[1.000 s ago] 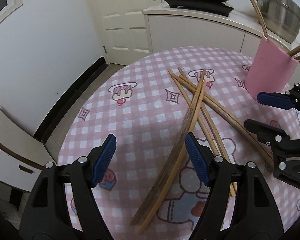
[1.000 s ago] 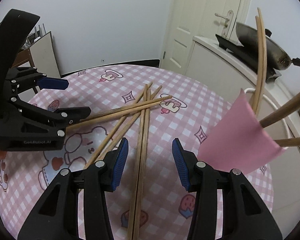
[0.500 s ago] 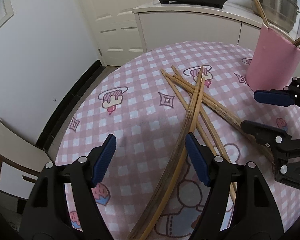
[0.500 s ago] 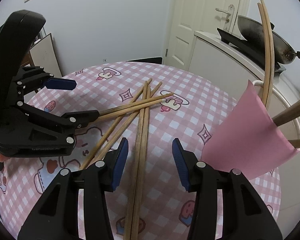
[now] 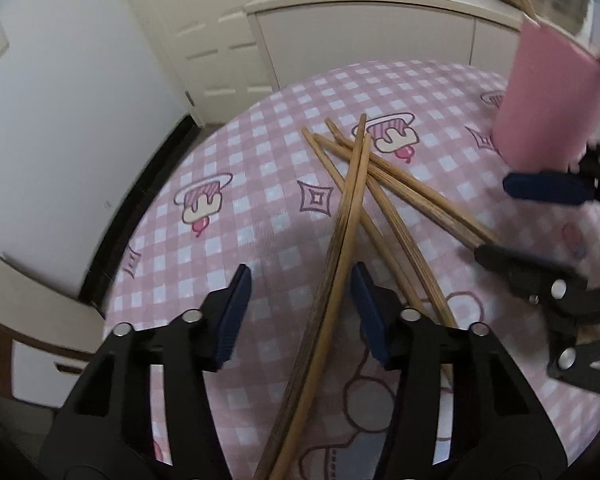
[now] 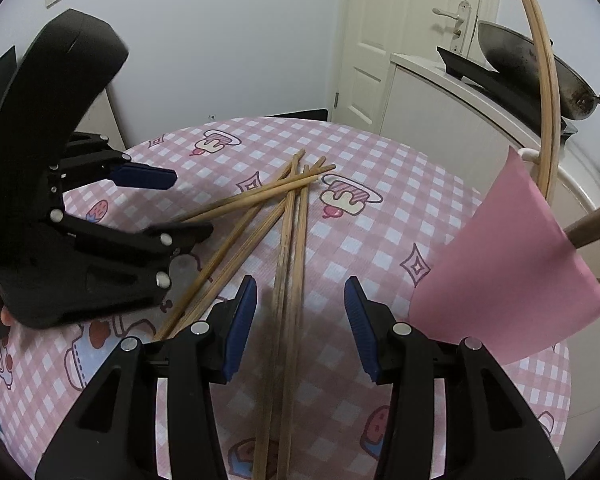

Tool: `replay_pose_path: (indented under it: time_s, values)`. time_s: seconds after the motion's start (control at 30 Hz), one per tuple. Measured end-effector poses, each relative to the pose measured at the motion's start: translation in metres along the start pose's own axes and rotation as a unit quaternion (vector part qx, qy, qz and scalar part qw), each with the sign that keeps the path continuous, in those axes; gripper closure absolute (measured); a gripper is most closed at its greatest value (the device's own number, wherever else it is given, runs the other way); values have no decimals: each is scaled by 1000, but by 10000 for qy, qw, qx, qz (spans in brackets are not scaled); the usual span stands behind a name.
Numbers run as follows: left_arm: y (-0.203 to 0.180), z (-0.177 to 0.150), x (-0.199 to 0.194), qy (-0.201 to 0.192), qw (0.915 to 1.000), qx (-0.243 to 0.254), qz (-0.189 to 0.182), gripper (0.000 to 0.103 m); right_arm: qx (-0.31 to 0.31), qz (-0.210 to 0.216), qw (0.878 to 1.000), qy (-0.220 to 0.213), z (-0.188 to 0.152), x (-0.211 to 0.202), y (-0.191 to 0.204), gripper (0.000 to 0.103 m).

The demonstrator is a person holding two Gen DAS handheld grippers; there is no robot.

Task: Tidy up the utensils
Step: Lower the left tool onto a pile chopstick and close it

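At the far left of the table's pink checked cloth [image 6: 384,216], the left gripper [image 5: 300,312] hovered low with its blue-padded jaws closing, a pair of long chopsticks [image 5: 340,248] running between them close to the right pad, with no pad yet seen pressing on the wood. To its right, the rest of the loose chopsticks [image 5: 404,196] lay crossed over one another in a fan near the middle of the table, their tips bunched toward the far edge. Further right, the right gripper [image 6: 300,312] hung over the same long pair with its jaws apart and nothing clasped; the sticks passed under the gap without touching either pad. At the far right stood a pink holder [image 6: 512,264], upright, with several chopsticks and wooden handles already standing in it. The likely trouble was that the closing jaws would catch only one stick of the pair, or drag a crossing stick along, since the pile overlapped; a lifted stick could also roll others toward the table's edge. The two grippers sat near each other and could collide. The chopsticks looked like plain bamboo, thin, tan, slightly darkened along their length, and bowed by the lens.
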State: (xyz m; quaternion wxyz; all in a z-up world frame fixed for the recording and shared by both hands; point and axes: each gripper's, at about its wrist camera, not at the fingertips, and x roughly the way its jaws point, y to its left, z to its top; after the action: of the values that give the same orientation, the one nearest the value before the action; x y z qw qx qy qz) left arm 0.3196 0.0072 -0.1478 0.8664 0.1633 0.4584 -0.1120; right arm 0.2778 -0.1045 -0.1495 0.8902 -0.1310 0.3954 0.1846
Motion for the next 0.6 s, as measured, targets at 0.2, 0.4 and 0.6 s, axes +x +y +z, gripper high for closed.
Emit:
replay_pose_path:
  time_s: [0.2, 0.4, 0.6]
  values:
    - [8, 1, -3, -122, 9996, -257, 7, 55, 1, -2, 10000, -32, 1, -2, -1, 60]
    - [37, -4, 1, 67, 9959, -861, -283, 70, 15, 15, 10000, -21, 2, -1, -2, 60]
    - [50, 1, -8, -134, 9928, -1166, -226, 69, 5, -2, 10000, -36, 4, 1, 0, 60]
